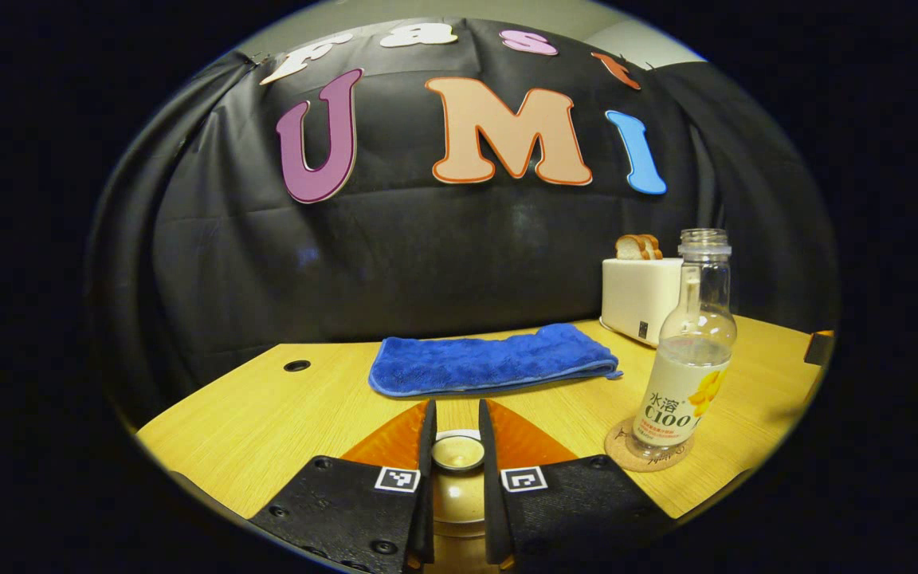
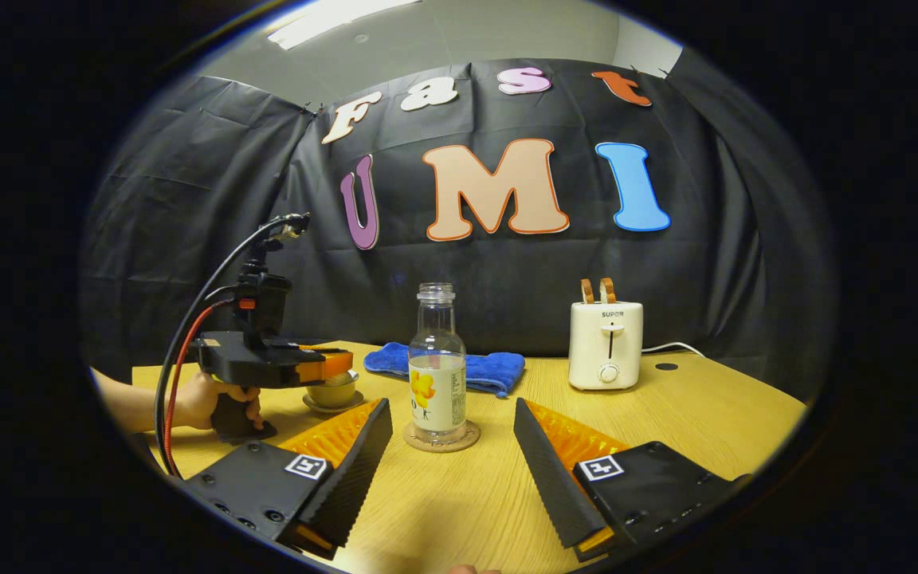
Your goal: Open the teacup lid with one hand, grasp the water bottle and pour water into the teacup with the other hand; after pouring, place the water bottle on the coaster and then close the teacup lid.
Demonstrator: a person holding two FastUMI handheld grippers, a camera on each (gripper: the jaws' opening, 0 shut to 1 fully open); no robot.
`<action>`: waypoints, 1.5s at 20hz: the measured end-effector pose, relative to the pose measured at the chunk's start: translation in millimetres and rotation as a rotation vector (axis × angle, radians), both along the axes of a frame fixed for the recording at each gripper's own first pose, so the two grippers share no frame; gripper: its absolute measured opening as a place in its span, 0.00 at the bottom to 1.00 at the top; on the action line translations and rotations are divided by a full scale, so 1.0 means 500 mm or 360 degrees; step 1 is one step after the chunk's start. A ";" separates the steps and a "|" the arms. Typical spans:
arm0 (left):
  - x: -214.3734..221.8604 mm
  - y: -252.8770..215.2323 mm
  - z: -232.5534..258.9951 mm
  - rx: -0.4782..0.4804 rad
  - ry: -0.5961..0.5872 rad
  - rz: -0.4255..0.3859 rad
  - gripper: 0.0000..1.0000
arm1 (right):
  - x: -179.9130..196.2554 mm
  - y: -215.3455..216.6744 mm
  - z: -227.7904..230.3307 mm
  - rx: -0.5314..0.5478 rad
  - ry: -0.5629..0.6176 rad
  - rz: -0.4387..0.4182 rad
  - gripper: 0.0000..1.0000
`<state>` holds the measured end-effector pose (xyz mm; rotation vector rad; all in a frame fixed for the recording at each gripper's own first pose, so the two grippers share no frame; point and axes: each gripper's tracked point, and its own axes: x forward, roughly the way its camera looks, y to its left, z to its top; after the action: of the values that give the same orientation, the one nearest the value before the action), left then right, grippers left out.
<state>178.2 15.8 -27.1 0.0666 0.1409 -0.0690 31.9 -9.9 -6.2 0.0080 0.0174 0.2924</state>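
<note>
In the left gripper view my left gripper (image 1: 456, 416) is closed around the round knob of the teacup lid (image 1: 457, 452), both fingers touching it, and the lid sits on the tan teacup (image 1: 459, 501) below. To its right the uncapped water bottle (image 1: 690, 359), partly filled, stands upright on a cork coaster (image 1: 626, 451). In the right gripper view my right gripper (image 2: 453, 466) is open, a short way in front of the bottle (image 2: 437, 375) on its coaster (image 2: 459, 440). At the left of that view a hand (image 2: 204, 400) holds the left gripper (image 2: 338, 365) over the teacup (image 2: 330, 394).
A folded blue towel (image 1: 491, 360) lies behind the teacup. A white toaster (image 2: 606, 344) with bread slices stands at the back right, its cord trailing off to the right. The wooden table (image 2: 714, 414) ends at the black cloth wall.
</note>
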 end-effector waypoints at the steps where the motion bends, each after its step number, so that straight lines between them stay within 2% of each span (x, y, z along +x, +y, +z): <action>1: 0.001 0.002 -0.002 0.0006 0.0008 0.0005 0.22 | 0.000 -0.001 0.001 0.0003 -0.0001 0.0003 0.98; 3: 0.002 0.002 -0.006 0.0011 0.0014 0.0006 0.22 | 0.000 -0.002 0.000 0.0002 0.0000 0.0002 0.97; 4: 0.003 0.001 -0.005 0.0012 0.0015 0.0006 0.22 | 0.000 -0.002 0.000 0.0002 -0.0001 0.0003 0.93; 6: -0.001 0.005 -0.003 0.0005 0.0013 0.0010 0.27 | 0.000 -0.002 0.000 0.0002 -0.0001 0.0003 0.99; 9: -0.007 0.003 0.016 -0.0087 -0.0068 -0.0029 0.44 | -0.001 -0.002 0.000 0.0002 -0.0001 0.0004 0.97; 10: -0.010 0.005 0.017 -0.0108 -0.0085 -0.0036 0.55 | 0.000 -0.002 0.000 0.0002 -0.0001 0.0004 0.96; 12: -0.015 0.006 0.026 -0.0132 -0.0135 -0.0041 0.58 | 0.000 -0.003 0.000 0.0002 -0.0001 0.0004 0.93; 13: -0.020 0.017 0.034 -0.0145 -0.0175 -0.0003 0.63 | -0.001 -0.003 0.000 0.0002 -0.0001 0.0004 0.93; 14: -0.015 0.019 0.048 -0.0143 -0.0239 0.0002 0.72 | 0.000 -0.002 0.000 0.0001 -0.0001 0.0004 0.97; 16: -0.023 0.015 0.036 -0.0144 -0.0205 -0.0004 0.91 | 0.000 -0.003 -0.001 0.0002 0.0000 0.0004 1.00; 17: -0.028 0.017 0.038 -0.0140 -0.0204 0.0008 0.99 | -0.001 -0.002 0.000 0.0001 -0.0002 0.0004 0.97; 18: -0.039 0.023 0.039 -0.0140 -0.0203 0.0024 0.98 | 0.001 -0.002 -0.001 0.0001 -0.0001 0.0004 1.00; 22: -0.093 0.020 0.040 -0.0132 -0.0212 0.0057 0.97 | 0.004 -0.014 -0.001 -0.0002 -0.0003 -0.0043 1.00; 25: -0.145 0.019 0.043 -0.0130 -0.0218 0.0094 0.97 | 0.006 -0.030 -0.001 -0.0005 -0.0006 -0.0134 0.93; 26: -0.162 0.017 0.040 -0.0130 -0.0215 0.0100 0.97 | 0.004 -0.035 -0.002 -0.0006 -0.0008 -0.0167 0.93; 27: -0.180 0.013 0.043 -0.0128 -0.0217 0.0102 0.97 | -0.001 -0.035 0.001 -0.0007 -0.0009 -0.0193 0.98; 30: -0.229 0.007 0.045 -0.0124 -0.0219 0.0134 1.00 | -0.018 -0.024 0.001 -0.0009 -0.0012 -0.0248 0.97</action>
<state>63.4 19.1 -4.8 -0.0125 0.0034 0.0145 22.9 -22.1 -5.8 0.0025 0.0101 0.1365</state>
